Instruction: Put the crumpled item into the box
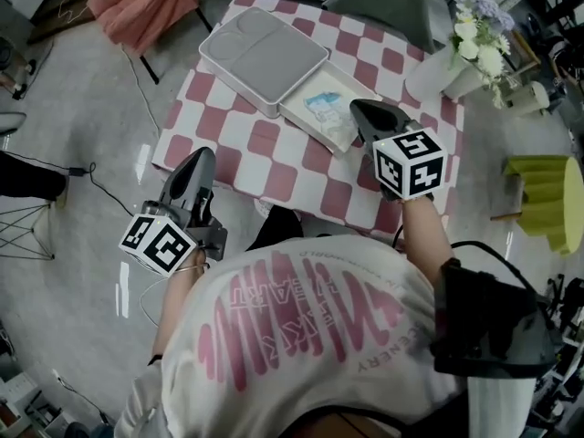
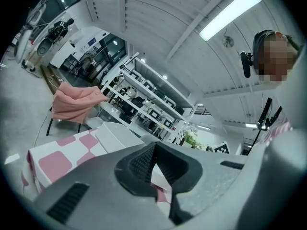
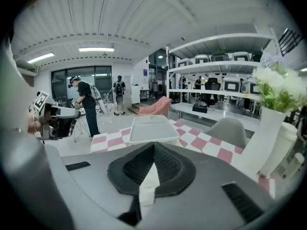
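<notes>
A white box (image 1: 315, 133) lies open on the pink-and-white checked table (image 1: 265, 153), with its lid (image 1: 265, 55) flat beside it to the left. A crumpled pale blue item (image 1: 326, 109) rests inside the box. My right gripper (image 1: 358, 109) hovers at the box's right end, just beside the item, jaws shut with nothing between them. In the right gripper view the shut jaws (image 3: 154, 147) point over the lid (image 3: 153, 128). My left gripper (image 1: 203, 160) hangs off the table's front left edge, shut and empty; its tips (image 2: 154, 147) meet.
A white vase of flowers (image 1: 474, 48) stands at the table's far right corner. A grey chair (image 1: 383, 3) sits behind the table and a pink cloth (image 1: 146, 3) drapes a chair at back left. A yellow-green object (image 1: 547, 199) is on the floor at right. People (image 3: 86, 104) stand far off.
</notes>
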`<state>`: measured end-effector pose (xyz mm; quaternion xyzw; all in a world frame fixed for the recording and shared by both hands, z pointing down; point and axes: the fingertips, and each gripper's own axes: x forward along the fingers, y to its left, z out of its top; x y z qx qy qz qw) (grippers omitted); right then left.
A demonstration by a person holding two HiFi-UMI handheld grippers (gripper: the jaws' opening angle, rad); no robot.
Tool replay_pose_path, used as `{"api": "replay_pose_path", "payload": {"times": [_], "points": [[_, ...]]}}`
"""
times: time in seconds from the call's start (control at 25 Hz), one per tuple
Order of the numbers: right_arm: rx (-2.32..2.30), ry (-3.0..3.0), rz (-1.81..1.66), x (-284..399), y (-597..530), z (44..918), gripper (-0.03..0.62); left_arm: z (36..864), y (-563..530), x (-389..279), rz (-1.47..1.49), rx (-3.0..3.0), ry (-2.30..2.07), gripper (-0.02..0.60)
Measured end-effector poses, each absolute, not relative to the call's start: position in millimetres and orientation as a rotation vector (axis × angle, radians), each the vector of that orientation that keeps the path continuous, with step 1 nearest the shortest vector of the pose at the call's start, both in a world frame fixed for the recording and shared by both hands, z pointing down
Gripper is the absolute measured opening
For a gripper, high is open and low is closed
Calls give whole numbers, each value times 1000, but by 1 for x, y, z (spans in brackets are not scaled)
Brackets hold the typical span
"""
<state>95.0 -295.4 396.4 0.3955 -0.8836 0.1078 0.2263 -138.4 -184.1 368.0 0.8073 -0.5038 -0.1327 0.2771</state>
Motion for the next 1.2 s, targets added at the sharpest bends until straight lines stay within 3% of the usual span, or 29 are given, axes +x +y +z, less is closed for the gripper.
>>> {"api": "replay_pose_path", "payload": {"times": [0.6,1.2], "points": [[1262,-2570,182,146,-235,335,6,331,-156,-85,-346,2304,-1283,8],[1403,-2507,314,201,-170,351,6,340,-107,-48,-307,2332,-1196,8]]}}
